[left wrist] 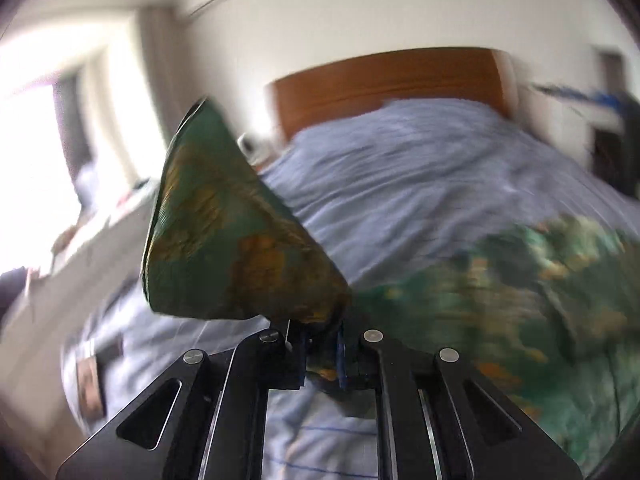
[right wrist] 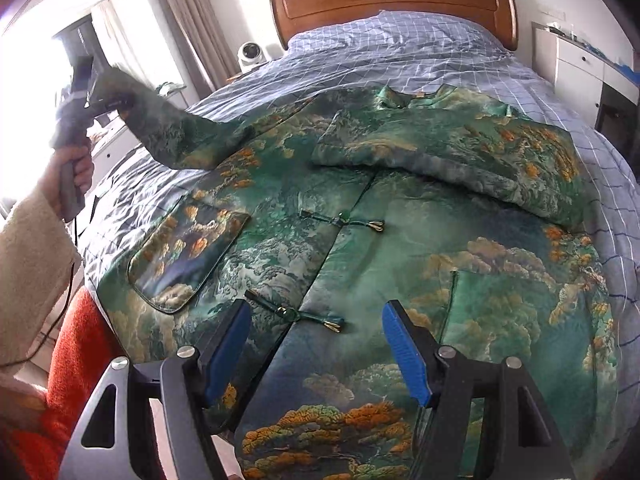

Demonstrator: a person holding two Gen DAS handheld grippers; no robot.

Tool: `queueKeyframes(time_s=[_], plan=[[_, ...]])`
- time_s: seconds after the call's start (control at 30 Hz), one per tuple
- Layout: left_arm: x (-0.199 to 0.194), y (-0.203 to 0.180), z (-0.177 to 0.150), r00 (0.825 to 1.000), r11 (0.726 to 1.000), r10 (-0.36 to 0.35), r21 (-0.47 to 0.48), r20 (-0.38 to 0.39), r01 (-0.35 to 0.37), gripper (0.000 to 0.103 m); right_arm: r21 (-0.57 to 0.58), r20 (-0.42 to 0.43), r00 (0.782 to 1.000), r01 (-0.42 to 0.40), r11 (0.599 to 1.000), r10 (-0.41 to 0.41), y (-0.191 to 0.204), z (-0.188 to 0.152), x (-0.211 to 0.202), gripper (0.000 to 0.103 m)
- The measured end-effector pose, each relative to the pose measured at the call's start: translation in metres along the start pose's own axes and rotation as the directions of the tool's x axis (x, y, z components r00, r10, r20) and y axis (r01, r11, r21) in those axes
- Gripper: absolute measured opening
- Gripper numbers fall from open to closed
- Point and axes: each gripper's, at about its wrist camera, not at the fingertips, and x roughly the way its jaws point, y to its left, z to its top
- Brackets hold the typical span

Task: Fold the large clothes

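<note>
The jacket [right wrist: 360,240], a green brocade piece printed with trees and clouds, lies front-up on the bed [right wrist: 400,48], its collar toward the headboard [right wrist: 392,0] at twelve o'clock and its hem toward six. The sleeve on the three o'clock side [right wrist: 460,152] is already folded across the chest. The other sleeve [right wrist: 168,136] is lifted off the bed toward ten o'clock, its cuff clamped in the left gripper [left wrist: 320,340], whose fingers are closed tight on the cloth; in the left wrist view the cuff [left wrist: 224,220] fans up stiffly from the grip instead of drooping.

The right gripper [right wrist: 316,344] hovers over the lower front near the bottom knot button [right wrist: 294,314], its blue pads [right wrist: 404,352] spread wide and holding nothing.

The cloth looks thick, probably lined or padded, with a satin sheen. I judge it fairly heavy, slow to crease, and slippery against the pads, so a shallow pinch on a single layer could slide out. The lifted sleeve holds a rounded tube shape, which suggests folds will spring back unless pressed flat.

Good places to hold are the seamed edges: the cuff, the hem corners, the shoulder seam, where doubled cloth gives more bite. The knot buttons and the patch pocket [right wrist: 184,252] are best avoided, since the loops could snag a finger.
</note>
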Motion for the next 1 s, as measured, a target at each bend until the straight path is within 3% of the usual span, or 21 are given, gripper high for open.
queueKeyframes(time_s=[0.17,0.3,0.43,0.47,0.5,0.57,0.6,0.67,0.73,0.83,1.0], plan=[[-0.015,-0.096,-0.008,0.992,0.969,-0.125,0.215,0.004,0.121,0.01,0.024,0.037,0.999,0.011,1.0,-0.012,-0.008,-0.001,-0.014,0.07],[0.004,-0.162,-0.04,0.981,0.929,-0.168,0.315,-0.102,0.192,0.011,0.055,0.052,0.998,0.024,0.998,-0.027,-0.021,-0.006,-0.023,0.07],[0.015,-0.2,-0.078,0.961,0.894,-0.165,0.377,-0.222,0.24,0.022,0.101,0.051,0.998,0.034,0.994,-0.04,-0.034,-0.011,-0.027,0.07],[0.01,-0.203,-0.087,0.957,0.889,-0.166,0.385,-0.237,0.25,0.038,0.113,0.051,0.998,0.037,0.993,-0.043,-0.038,-0.012,-0.028,0.07],[0.004,-0.203,-0.094,0.955,0.888,-0.172,0.383,-0.24,0.256,0.064,0.121,0.05,0.998,0.041,0.992,-0.048,-0.041,-0.011,-0.029,0.07],[-0.015,-0.191,-0.103,0.961,0.902,-0.188,0.351,-0.206,0.251,0.094,0.138,0.051,0.997,0.047,0.989,-0.054,-0.047,-0.006,-0.029,0.07],[-0.024,-0.183,-0.105,0.962,0.908,-0.198,0.335,-0.187,0.252,0.099,0.152,0.051,0.998,0.039,0.988,-0.047,-0.05,0.001,-0.027,0.07],[-0.045,-0.166,-0.112,0.958,0.913,-0.226,0.306,-0.176,0.271,0.099,0.18,0.051,0.999,0.006,0.984,-0.015,-0.055,0.013,-0.02,0.07],[-0.061,-0.145,-0.116,0.959,0.924,-0.224,0.274,-0.174,0.265,0.099,0.233,0.052,0.996,-0.077,0.97,0.066,-0.06,0.032,-0.007,0.07],[-0.074,-0.12,-0.114,0.961,0.949,-0.222,0.189,-0.166,0.252,0.099,0.356,0.06,0.971,-0.238,0.904,0.232,-0.068,0.07,0.035,0.07],[-0.094,-0.082,-0.121,0.957,0.966,-0.242,0.052,-0.159,0.252,0.099,0.45,0.041,0.944,-0.311,0.837,0.329,-0.058,0.113,0.114,0.07]])
